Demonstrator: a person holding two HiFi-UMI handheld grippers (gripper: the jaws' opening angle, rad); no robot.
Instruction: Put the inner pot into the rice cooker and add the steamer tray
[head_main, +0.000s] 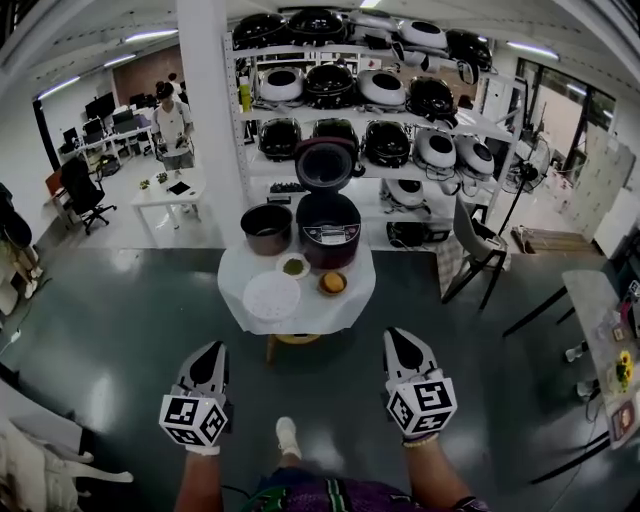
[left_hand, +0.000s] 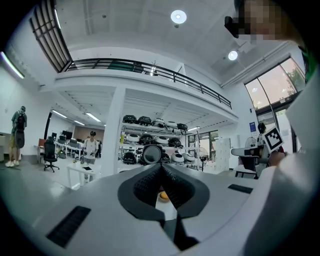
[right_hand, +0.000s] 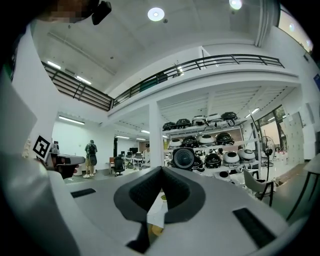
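Left tool and right tool were clenched empty, well short of the bench. Arriving shut, they could have knocked the inner pot against the rice cooker.

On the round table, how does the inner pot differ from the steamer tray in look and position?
The inner pot is dark and deep; the steamer tray is white and shallow. The inner pot stands at the back beside the open rice cooker; the steamer tray lies near the table's front edge. Both are round and outside the rice cooker.
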